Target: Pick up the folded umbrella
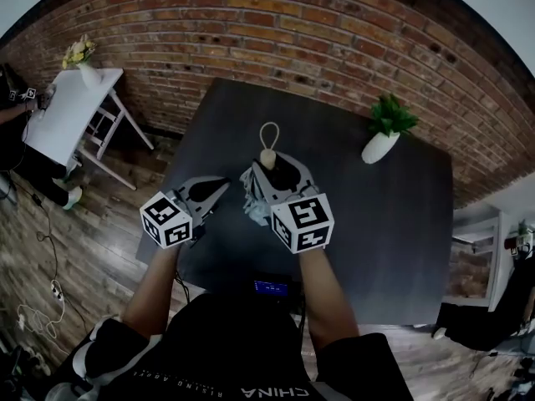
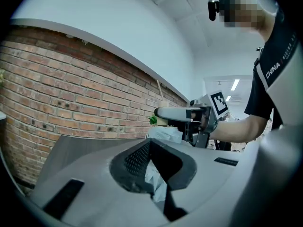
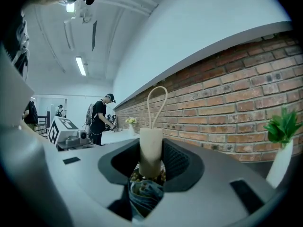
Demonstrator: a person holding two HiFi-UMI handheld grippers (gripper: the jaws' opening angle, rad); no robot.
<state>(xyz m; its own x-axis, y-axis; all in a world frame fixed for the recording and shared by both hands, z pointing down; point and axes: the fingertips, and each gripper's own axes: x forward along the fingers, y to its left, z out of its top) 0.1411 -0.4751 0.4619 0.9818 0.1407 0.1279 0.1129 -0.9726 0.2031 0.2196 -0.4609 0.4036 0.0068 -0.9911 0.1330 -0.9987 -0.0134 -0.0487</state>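
2 grips hold the folded umbrella [image 1: 267, 159]: right gripper [image 3: 150, 168] fingers clamp its handle end; left gripper [image 2: 152, 167] fingers pinch only loose fabric, which could slip out.

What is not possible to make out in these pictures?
1. Head view: most of the folded umbrella is hidden beneath the right gripper.
2. Head view: writing on the small screen is too small.
3. Left gripper view: the body of the left gripper covers most of the pinched fabric.

Lab-like studio room — brick wall [image 1: 334, 32], dark table [image 1: 401, 224], floor cables [image 1: 55, 290], strip lights [image 3: 80, 66]
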